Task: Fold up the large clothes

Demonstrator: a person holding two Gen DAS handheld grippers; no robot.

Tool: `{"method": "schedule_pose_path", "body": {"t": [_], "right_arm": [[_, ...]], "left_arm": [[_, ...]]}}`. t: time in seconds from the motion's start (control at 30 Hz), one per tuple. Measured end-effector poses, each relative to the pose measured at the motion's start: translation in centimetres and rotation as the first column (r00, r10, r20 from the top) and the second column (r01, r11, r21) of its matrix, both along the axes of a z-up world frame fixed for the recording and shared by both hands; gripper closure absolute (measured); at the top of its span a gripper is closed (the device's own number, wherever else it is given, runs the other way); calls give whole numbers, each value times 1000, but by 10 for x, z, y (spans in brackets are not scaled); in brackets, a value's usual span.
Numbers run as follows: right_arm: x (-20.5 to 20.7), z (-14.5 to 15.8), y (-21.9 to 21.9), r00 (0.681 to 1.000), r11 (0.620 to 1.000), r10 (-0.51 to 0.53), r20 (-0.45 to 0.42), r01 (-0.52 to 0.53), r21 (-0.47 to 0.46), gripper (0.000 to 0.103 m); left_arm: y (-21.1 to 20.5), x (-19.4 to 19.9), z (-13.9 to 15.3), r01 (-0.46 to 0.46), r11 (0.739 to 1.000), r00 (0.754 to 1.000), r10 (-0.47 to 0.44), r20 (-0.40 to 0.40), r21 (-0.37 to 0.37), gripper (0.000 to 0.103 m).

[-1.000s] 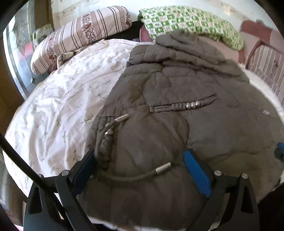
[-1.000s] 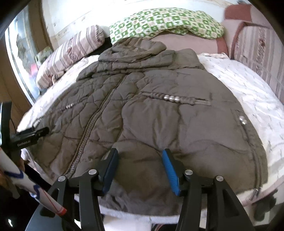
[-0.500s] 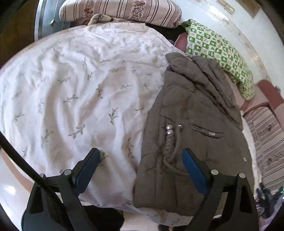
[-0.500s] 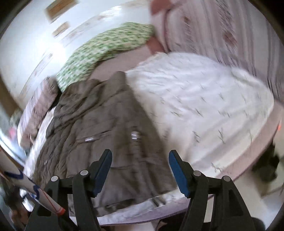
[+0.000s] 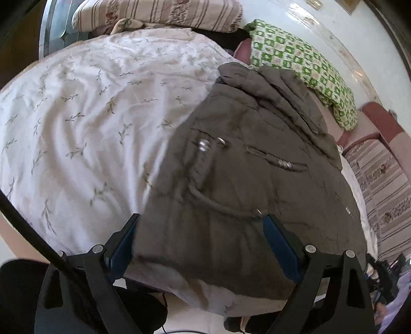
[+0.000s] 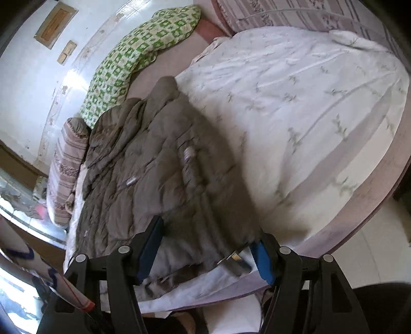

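Note:
A grey-brown quilted jacket (image 5: 251, 179) lies flat on the bed, hood toward the pillows, hem at the near edge. It also shows in the right wrist view (image 6: 154, 174). My left gripper (image 5: 203, 246) is open and empty, hovering over the jacket's near left hem corner. My right gripper (image 6: 208, 246) is open and empty, its fingers straddling the jacket's near right hem corner, with zipper ends just inside the right finger. A drawcord with metal tips (image 5: 205, 146) lies on the jacket front.
The bed has a white leaf-print sheet (image 5: 84, 123), also seen on the right side (image 6: 308, 102). A green checked pillow (image 5: 303, 64) and a striped pillow (image 5: 159, 12) lie at the head. A striped cushion (image 5: 385, 185) is at the right.
Both grippers have swung outward from the jacket's middle to its near hem corners, left to the left corner and right to the right corner. Both stay open.

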State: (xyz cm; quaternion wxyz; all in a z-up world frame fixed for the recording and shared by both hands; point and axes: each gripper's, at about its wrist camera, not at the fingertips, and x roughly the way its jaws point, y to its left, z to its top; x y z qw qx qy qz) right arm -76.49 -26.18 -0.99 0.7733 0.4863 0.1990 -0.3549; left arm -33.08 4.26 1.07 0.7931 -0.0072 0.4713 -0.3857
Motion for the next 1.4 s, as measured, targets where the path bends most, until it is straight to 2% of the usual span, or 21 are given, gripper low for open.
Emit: {"method": "schedule_pose_path", "body": {"t": [0.13,0.23,0.3,0.37,0.4,0.5,0.57,0.63,0.7,0.83,0.93,1.03,1.2,1.4], "right_arm": [[17,2,17,998,998,65,23,-65,-18,45],[30,10,27,995,991,96,-27,-98,-93,45],[34,14,27,995,988,90,-52,-96,-125,46],[29,18,24,996,986,33,-80,-46,-162,46],[26,16,19,996,989,11,-89,-24,-149,46],[20,1,9,1000,998,7,-31,-9,-55,46],[23,-3,11,999,999,39,-5,-39,-31,59],[31,2,19,997,994,67,-48,-71,-81,76],[38,10,27,992,985,78,-99,-92,-147,81],[53,5,30,971,974,81,-227,-125,-187,81],[59,3,31,959,967,86,-270,-145,-208,78],[59,2,34,957,963,81,-277,-147,-226,75],[54,1,34,967,965,72,-245,-129,-229,74],[54,1,35,966,964,66,-248,-126,-235,73]], "left_arm": [[-10,-22,5,58,998,997,-57,61,-8,10],[-19,-33,11,96,995,988,-94,125,-4,10],[-22,-34,13,90,996,982,-89,168,6,10],[-23,-31,13,65,998,979,-67,195,17,10],[-23,-28,12,52,998,978,-55,202,23,10],[-23,-25,8,43,998,980,-49,194,34,10],[-26,-26,5,40,997,978,-52,204,62,10],[-30,-28,2,50,995,976,-66,208,81,14],[-33,-31,0,46,993,970,-70,234,107,21],[-41,-33,-7,37,985,961,-80,264,166,24],[-44,-32,-10,32,983,960,-81,268,181,24],[-45,-32,-12,31,982,957,-83,277,189,23],[-46,-34,-13,24,980,953,-82,292,197,18],[-47,-34,-14,15,978,951,-78,298,208,15]]}}
